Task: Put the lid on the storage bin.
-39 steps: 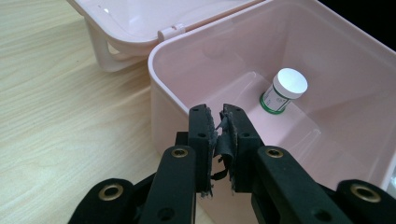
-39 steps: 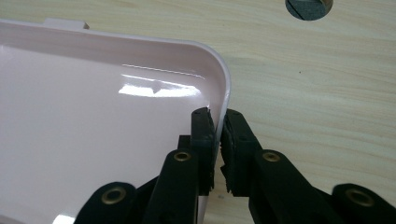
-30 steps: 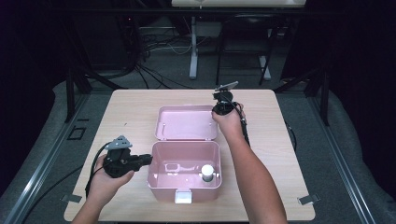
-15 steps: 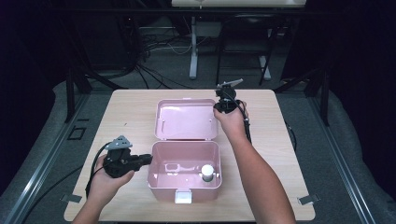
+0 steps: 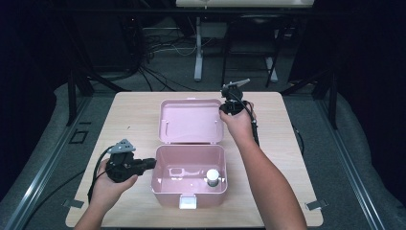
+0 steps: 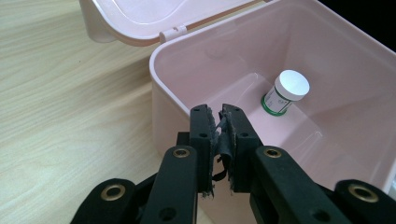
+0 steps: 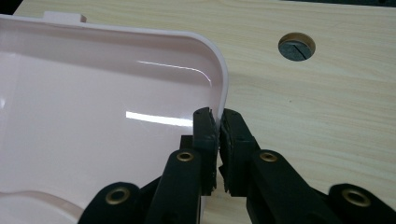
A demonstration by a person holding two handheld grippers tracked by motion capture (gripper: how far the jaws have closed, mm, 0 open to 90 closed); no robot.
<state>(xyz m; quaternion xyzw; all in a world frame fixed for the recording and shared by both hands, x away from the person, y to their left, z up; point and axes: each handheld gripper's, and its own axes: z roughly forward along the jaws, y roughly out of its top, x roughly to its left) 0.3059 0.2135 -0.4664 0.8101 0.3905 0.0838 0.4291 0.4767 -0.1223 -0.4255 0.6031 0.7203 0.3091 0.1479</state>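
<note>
An open pink box (image 5: 167,195) stands on the wooden table, and a small white-capped bottle (image 5: 212,177) with a green label stands inside at its right. The lid (image 5: 191,122) is tilted up behind it. My right gripper (image 5: 224,109) is shut on the lid's right edge; in the right gripper view the rim of the lid (image 7: 102,107) runs between the jaws of the gripper (image 7: 217,116). My left gripper (image 5: 152,163) lies level, shut, its tips at the box's left wall. In the left gripper view the gripper (image 6: 219,112) has frayed pads together, before the box (image 6: 327,60) and bottle (image 6: 286,93).
A white latch (image 5: 187,202) sits on the box's front wall. The table (image 5: 306,158) has a round cable hole (image 7: 296,46) near the lid's corner. Cables trail from both grippers. Dark floor, table legs and wires lie beyond the far edge.
The right hand has risen a little with the lid's edge, and the lid now stands more steeply. The left hand and the box have kept still.
</note>
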